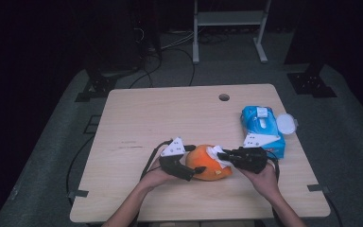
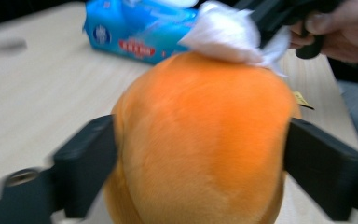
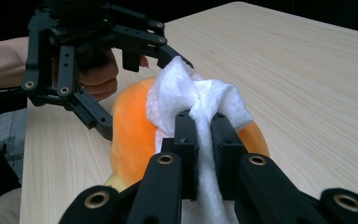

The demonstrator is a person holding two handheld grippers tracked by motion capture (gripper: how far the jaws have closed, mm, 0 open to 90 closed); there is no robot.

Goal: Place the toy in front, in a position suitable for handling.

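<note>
1. Orange plush toy (image 1: 207, 163) lies on the wooden table (image 1: 137, 123), near the front edge, about midway along it.
2. Left gripper (image 1: 194, 169) comes in from the toy's left. Its jaws stand wide, one on each flank of the toy, and press against the plush as seen in the left gripper view (image 2: 200, 149). The toy's body bulges between them.
3. Right gripper (image 1: 223, 155) approaches from the toy's right. Its jaws stand narrow, pinched on a white tissue (image 3: 200, 100).
4. The tissue is bunched and rests on the upper side of the toy, touching the plush; a tail of it runs down between the pads (image 3: 186, 140).
5. Blue tissue pack (image 1: 263, 128) lies near the right edge of the table, well apart from the toy. A round clear lid (image 1: 286, 123) sits just beside it, at the edge.
</note>
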